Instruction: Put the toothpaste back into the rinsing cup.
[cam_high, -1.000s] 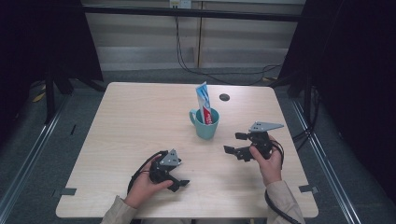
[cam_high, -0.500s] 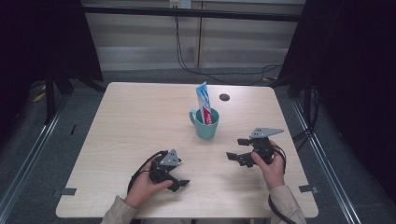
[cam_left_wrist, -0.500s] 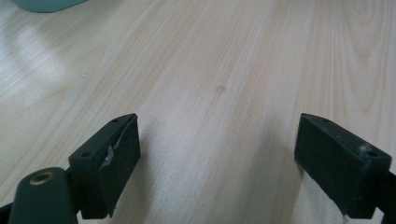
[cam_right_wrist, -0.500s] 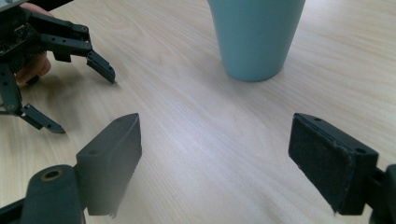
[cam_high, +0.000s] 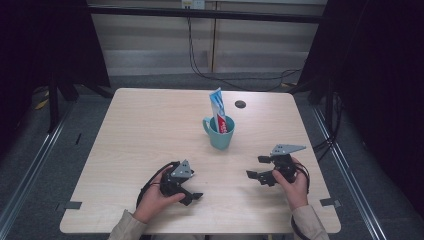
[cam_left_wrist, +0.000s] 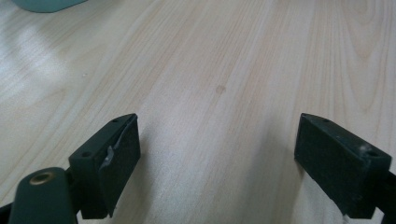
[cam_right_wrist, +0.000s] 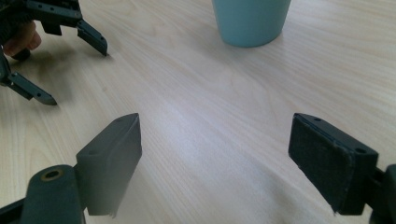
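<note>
Lower now: my right tongs (cam_high: 260, 168) have sunk toward the table (cam_high: 125, 150) and drawn nearer my edge; the left tongs (cam_high: 192, 192) have not shifted. Both pairs stand spread, nothing between the jaws, bare wood under them. Count: one teal cup (cam_high: 220, 135), one toothpaste tube (cam_high: 218, 107) upright inside it, one small dark disc (cam_high: 240, 104) beyond the cup. Left tongs sit near-left of the cup, right tongs near-right, both apart from it.

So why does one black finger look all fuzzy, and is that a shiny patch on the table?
In the right gripper view, the near finger is too close to focus, so it blurs. In the left gripper view, a pale glare sits on the table. The high view is dim round the edges.
</note>
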